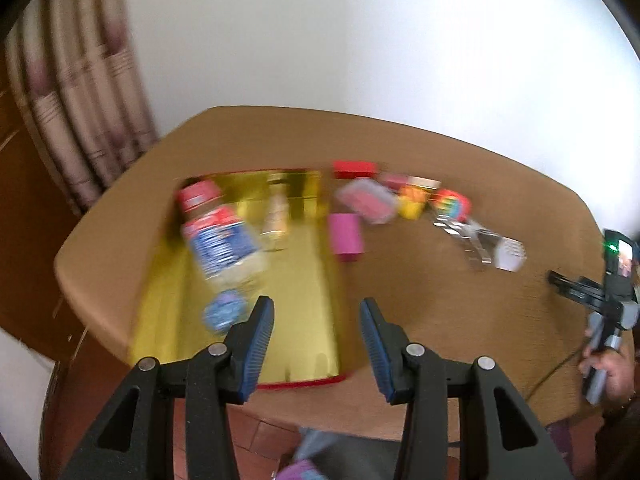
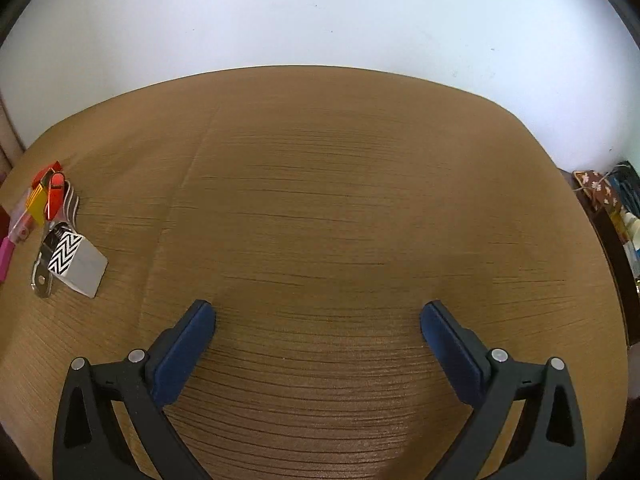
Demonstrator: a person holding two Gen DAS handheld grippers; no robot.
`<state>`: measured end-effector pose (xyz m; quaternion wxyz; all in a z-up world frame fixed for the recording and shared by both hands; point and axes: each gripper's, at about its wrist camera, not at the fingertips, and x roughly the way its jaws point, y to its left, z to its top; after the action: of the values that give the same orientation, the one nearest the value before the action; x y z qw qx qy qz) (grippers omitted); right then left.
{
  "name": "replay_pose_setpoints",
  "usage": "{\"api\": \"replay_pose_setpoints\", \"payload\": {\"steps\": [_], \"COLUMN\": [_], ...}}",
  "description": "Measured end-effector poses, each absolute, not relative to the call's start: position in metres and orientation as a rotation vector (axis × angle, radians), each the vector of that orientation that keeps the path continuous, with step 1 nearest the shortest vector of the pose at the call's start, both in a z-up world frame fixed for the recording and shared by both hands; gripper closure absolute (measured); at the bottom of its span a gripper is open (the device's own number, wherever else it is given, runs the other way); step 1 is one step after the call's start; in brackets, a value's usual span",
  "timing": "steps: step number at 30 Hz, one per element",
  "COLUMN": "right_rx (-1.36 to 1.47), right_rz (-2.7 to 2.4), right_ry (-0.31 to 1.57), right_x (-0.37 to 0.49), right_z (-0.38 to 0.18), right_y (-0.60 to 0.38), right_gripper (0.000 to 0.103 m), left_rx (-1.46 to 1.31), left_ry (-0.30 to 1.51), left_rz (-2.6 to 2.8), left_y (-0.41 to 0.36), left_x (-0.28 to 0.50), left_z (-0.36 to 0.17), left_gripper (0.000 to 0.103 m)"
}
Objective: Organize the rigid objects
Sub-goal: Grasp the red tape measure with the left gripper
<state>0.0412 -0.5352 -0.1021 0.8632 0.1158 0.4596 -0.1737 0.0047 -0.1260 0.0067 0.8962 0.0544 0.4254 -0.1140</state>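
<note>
- The left gripper [image 1: 318, 312] hangs with jaws apart and nothing between them, over the near end of the gold tray [image 1: 304, 280]. Its view is smeared, so the hand is probably moving; a hurried reach could clip the tray's near wall.
- A bottle [image 1: 218, 240] with a blue label lies in the tray at 10 o'clock from the jaws, tilted or on its side; blur hides which. A knock could roll it against the small pale bottle [image 1: 276, 212] beyond it.
- The pink block [image 1: 346, 236] at 12 o'clock sits just beside the tray's right wall; a close grasp could catch the wall too.
- The remaining pieces crowd together at 1 o'clock: clear box [image 1: 366, 200], yellow piece [image 1: 410, 202], metal tool [image 1: 470, 240], white cup [image 1: 508, 254]. Taking one may drag its neighbours.
- The right gripper [image 2: 318, 324] is also wide open and empty, over bare table [image 2: 340, 200]. The cluster lies at its 10 o'clock, well apart; both grippers reaching there could collide.
</note>
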Motion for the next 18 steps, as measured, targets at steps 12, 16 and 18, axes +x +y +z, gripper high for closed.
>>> {"api": "replay_pose_setpoints", "payload": {"steps": [12, 16, 18], "right_rx": [0.234, 0.235, 0.235], "right_rz": [-0.347, -0.348, -0.346], "right_ry": [0.961, 0.956, 0.955], "right_x": [0.047, 0.029, 0.029], "right_z": [-0.097, -0.108, -0.108], "right_y": [-0.535, -0.533, -0.535], "right_gripper": [0.000, 0.000, 0.000], "left_rx": [0.085, 0.104, 0.147], "left_ry": [1.024, 1.083, 1.116], "left_rz": [-0.396, -0.418, -0.411], "left_y": [-0.239, -0.281, -0.306], "left_x": [0.081, 0.112, 0.126], "left_z": [0.014, 0.010, 0.003], "left_gripper": [0.058, 0.058, 0.058]}}
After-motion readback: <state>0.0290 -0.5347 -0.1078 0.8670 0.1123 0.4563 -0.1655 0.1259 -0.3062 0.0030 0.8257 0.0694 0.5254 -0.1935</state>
